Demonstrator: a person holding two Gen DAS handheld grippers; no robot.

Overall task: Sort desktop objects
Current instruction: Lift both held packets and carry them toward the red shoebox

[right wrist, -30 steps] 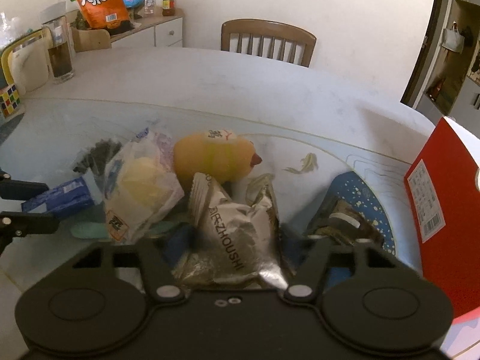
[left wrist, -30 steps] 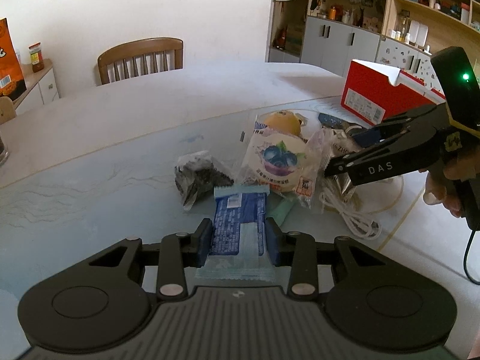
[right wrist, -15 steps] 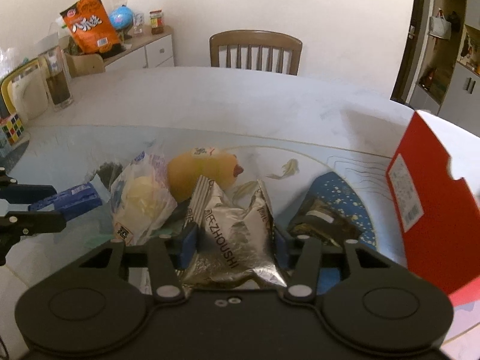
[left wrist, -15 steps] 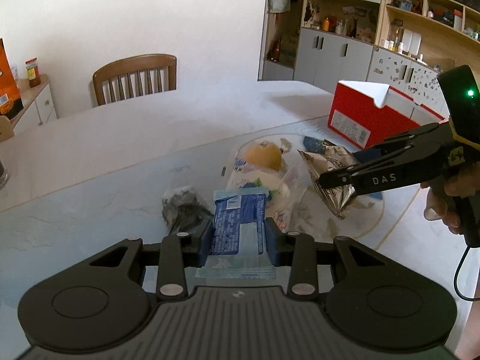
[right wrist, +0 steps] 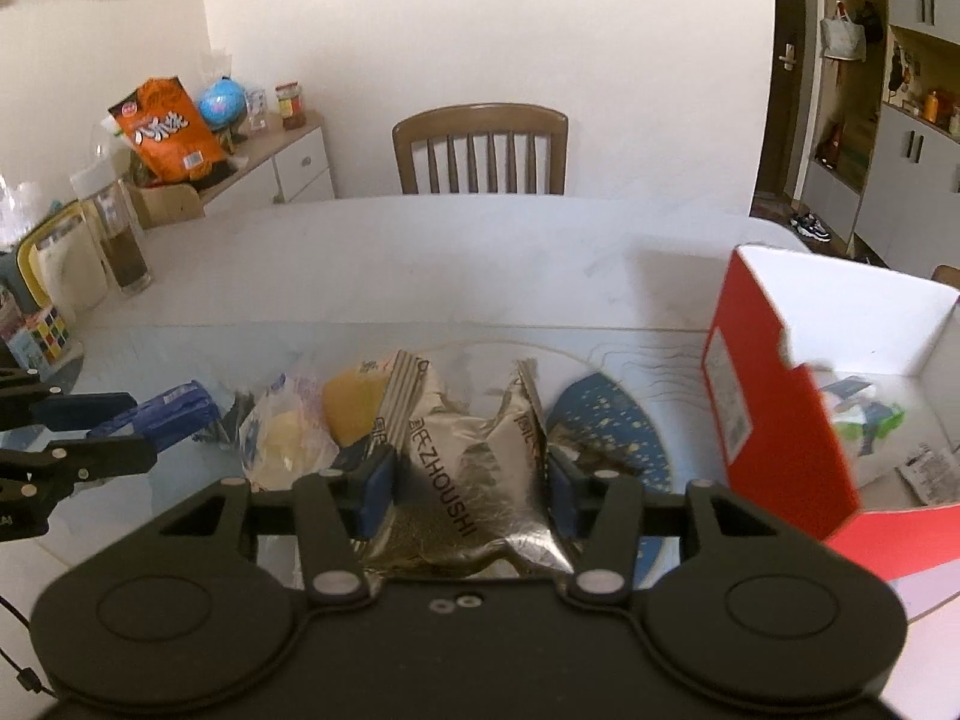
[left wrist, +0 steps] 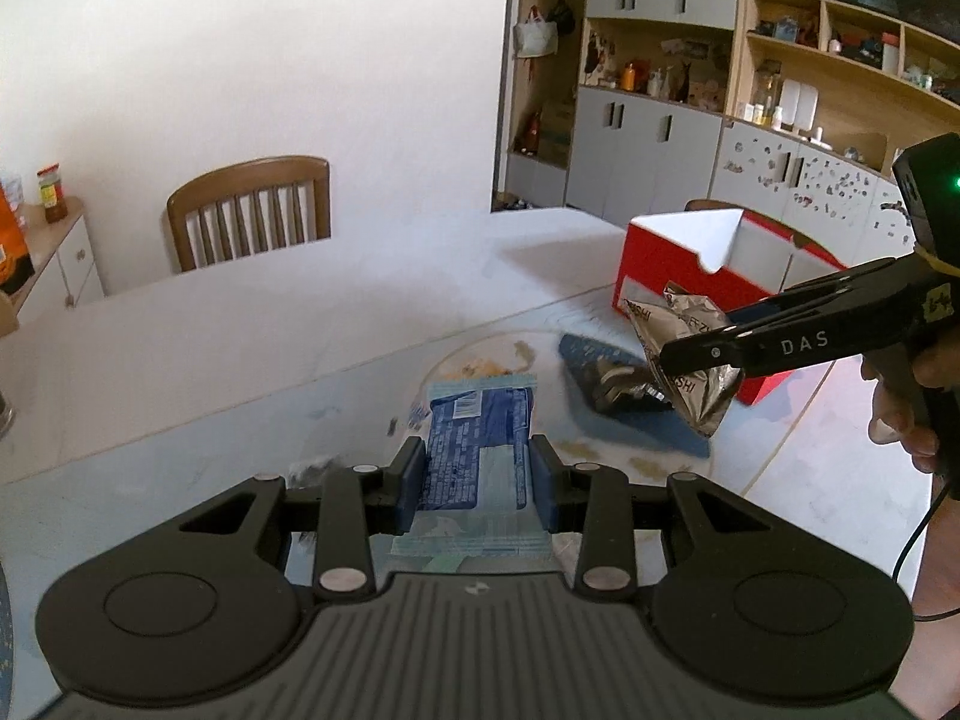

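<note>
My left gripper (left wrist: 477, 468) is shut on a blue snack packet (left wrist: 477, 444) and holds it above the table. My right gripper (right wrist: 468, 474) is shut on a silver foil packet (right wrist: 474, 480) printed ZHOUSHI, lifted off the table; it also shows in the left wrist view (left wrist: 690, 360). An open red box (right wrist: 774, 396) with white inside stands to the right, with a few small packets on its floor (right wrist: 864, 420). On the table lie a yellow duck-shaped toy (right wrist: 354, 408), a clear bag with a yellow bun (right wrist: 282, 438) and a dark packet (left wrist: 618, 384) on a blue mat (right wrist: 606, 420).
A wooden chair (right wrist: 480, 150) stands at the table's far side. A glass jar (right wrist: 120, 234), a Rubik's cube (right wrist: 45, 336) and a yellow-rimmed object sit at the left. A side cabinet (right wrist: 288, 162) holds an orange snack bag. Shelving lines the right wall.
Both grippers have risen with their packets. The silver packet has moved up and right toward the red box; the blue packet has lifted clear of the pile.
</note>
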